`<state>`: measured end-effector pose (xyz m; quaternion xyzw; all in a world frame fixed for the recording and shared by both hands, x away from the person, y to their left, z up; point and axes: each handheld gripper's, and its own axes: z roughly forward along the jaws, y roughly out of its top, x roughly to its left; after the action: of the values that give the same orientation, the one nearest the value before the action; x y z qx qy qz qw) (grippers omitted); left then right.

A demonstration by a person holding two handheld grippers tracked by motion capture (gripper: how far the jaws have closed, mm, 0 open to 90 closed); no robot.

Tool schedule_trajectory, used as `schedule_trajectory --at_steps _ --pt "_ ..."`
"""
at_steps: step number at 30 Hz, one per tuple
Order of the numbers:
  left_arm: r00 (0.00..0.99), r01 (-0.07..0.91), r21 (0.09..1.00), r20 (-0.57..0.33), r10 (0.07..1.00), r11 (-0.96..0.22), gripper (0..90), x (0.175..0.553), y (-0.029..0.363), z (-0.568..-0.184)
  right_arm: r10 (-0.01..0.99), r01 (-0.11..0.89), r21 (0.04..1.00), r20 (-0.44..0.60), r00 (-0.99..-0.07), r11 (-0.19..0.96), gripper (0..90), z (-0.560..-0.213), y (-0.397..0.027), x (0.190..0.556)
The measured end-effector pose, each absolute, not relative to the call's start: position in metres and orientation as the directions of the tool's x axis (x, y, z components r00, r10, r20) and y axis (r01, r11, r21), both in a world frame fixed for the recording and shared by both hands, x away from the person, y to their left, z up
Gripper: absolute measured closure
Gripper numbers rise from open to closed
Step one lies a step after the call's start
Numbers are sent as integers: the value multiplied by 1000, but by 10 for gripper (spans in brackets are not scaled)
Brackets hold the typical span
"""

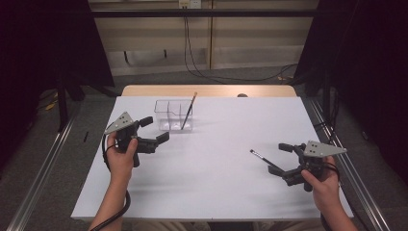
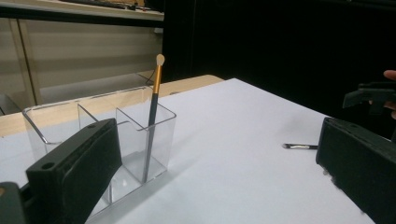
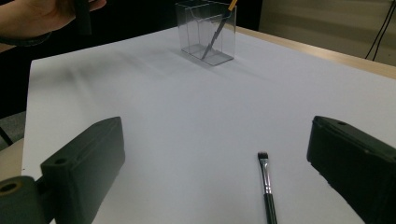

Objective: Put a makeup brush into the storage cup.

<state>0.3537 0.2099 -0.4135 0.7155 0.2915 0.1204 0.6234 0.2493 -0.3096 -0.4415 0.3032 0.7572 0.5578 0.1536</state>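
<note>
Scene: a person at a white table [image 1: 207, 163], a gripper in each hand.
Left gripper [image 1: 155, 130]: held just left of a clear box [image 1: 174, 115], fingers spread, nothing between them.
Right gripper [image 1: 280, 159]: low over the table's right side, fingers spread wide on either side of a small brush [image 3: 266, 184], not touching it.
Small brush: flat on the table, bristles pointing away from the right hand [image 1: 323, 183].
Clear box: divided into compartments, near the table's far edge; a gold-banded brush [image 2: 153, 116] leans in its end compartment.
</note>
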Motion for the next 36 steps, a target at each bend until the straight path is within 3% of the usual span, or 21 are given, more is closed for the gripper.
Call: schedule_trajectory --at_steps 36 --pt "791 259 962 -164 589 -80 0 315 250 -426 636 283 942 106 -764 183 40 -440 -312 248"
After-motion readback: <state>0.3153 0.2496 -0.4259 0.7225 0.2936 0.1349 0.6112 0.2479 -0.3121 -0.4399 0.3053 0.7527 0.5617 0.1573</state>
